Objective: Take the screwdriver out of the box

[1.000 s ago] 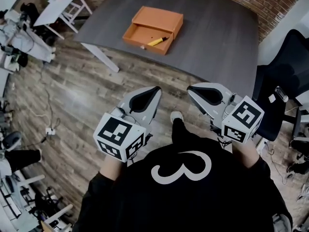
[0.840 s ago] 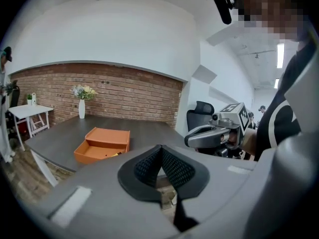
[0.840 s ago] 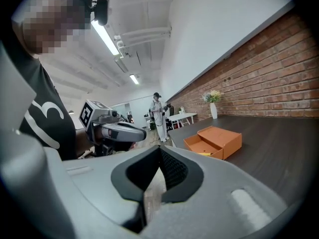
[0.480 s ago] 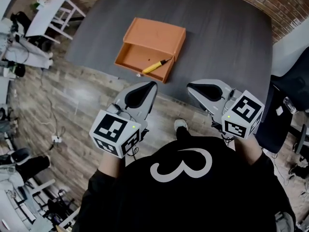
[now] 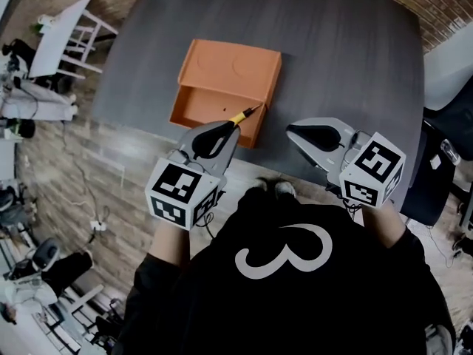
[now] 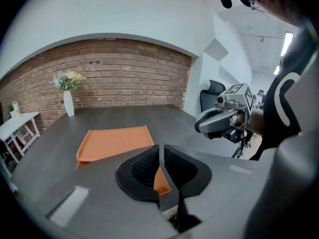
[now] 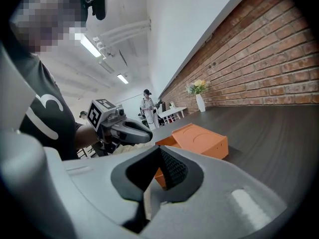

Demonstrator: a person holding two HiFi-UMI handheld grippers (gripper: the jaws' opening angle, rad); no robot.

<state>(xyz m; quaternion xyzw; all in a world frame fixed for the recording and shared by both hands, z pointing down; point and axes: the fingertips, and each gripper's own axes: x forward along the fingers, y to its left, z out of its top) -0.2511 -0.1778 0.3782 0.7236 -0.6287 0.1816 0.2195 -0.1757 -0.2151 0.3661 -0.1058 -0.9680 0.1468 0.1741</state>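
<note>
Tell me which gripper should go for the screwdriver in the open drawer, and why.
Left, I'd say. The left gripper hovers at the front of the drawer, tip almost over the screwdriver, jaws opening with nothing between them. The right gripper sits off beside the box, farther away, jaws together.

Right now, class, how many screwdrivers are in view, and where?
1. The screwdriver lies in the open part of the orange box, near its right wall. Its covered part may hide others.

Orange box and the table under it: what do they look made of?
Orange box: probably moulded plastic, matte; even colour, smooth faces, circles pressed into the top. Table: dark grey, matte, fine grain streaks; wood or wood-look laminate, can't tell which.
</note>
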